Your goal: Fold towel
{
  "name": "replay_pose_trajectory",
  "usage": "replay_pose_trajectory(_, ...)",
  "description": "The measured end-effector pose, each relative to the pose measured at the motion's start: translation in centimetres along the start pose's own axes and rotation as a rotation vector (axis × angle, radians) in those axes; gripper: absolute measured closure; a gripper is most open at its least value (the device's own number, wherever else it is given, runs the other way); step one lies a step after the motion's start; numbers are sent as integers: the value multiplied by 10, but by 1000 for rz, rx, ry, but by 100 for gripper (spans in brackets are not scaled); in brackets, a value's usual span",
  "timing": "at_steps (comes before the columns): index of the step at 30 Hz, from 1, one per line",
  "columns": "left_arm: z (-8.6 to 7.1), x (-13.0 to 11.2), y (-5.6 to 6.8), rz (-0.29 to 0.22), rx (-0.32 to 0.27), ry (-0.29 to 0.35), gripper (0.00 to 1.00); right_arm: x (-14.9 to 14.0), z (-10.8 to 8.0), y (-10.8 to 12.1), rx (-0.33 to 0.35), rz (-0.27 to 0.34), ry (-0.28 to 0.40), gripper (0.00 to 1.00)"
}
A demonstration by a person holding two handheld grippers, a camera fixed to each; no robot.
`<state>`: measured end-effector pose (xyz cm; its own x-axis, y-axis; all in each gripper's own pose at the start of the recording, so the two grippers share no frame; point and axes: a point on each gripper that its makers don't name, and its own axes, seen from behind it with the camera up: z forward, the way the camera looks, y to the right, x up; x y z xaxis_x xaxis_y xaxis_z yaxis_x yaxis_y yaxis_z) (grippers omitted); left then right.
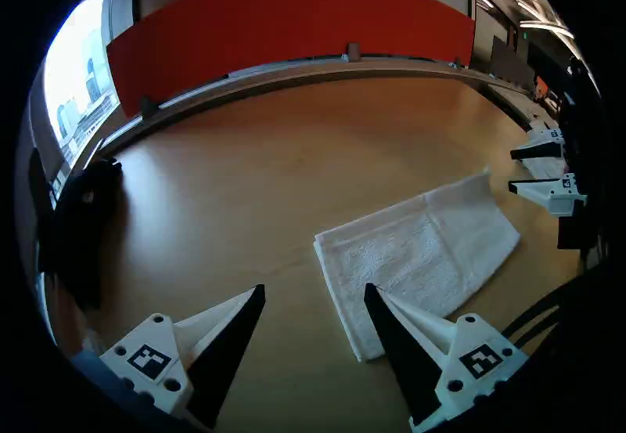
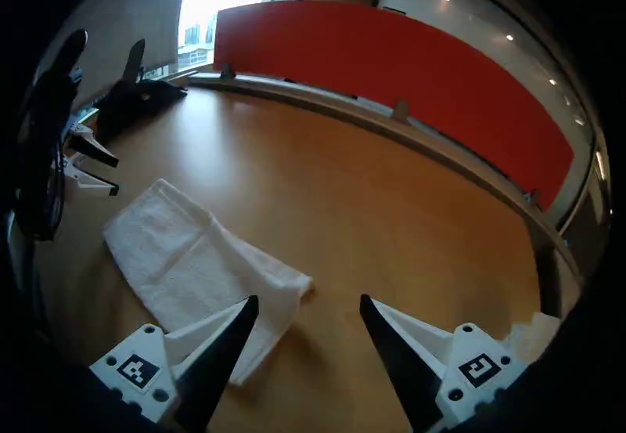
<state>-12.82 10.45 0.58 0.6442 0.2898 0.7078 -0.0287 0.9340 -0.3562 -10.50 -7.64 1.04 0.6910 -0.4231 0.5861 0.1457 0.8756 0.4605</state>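
**A:** Two sets of tongs, and both released? Start at the left edge of the left gripper view.

**B:** A bright window [image 1: 74,96] is far left, then a dark shape [image 1: 78,214] below it; I cannot tell what it is. Next come the left tongs [image 1: 313,286], low in the foreground, fingers spread wide with nothing between them.

**A:** And the towel?

**B:** The white towel [image 1: 422,253] lies flat on the wooden bench [image 1: 258,159], folded into a long strip, right of centre. Its near end runs under the right finger of the left tongs; whether that finger touches the cloth I cannot tell. Beyond the towel's far end, at the right edge, are the right tongs [image 1: 512,170], also parted and gripping nothing.

**A:** Same order in the right gripper view?

**B:** There the left tongs are at the far left, parted, just past one end of the towel. The towel slants from them down towards the middle. Its near end is rumpled and lies beside the left finger of the right tongs. Those fingers stand wide apart over bare wood. Behind everything, a red panel [image 2: 391,65] runs along the bench's far edge towards the right.
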Motion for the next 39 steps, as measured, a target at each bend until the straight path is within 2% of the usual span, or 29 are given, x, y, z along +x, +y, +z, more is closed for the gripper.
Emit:
replay_pose_trajectory(12,-23,-14,-2,-44,15,12,6,2,-19,2,-1,15,23,0)
replay_pose_trajectory(27,-49,-42,-3,-98,46,5,6,-25,-41,-21,30,14,1,0)
replay_pose_trajectory(39,-67,-62,-8,-152,83,-3,6,-41,-39,-32,76,-11,-22,0)
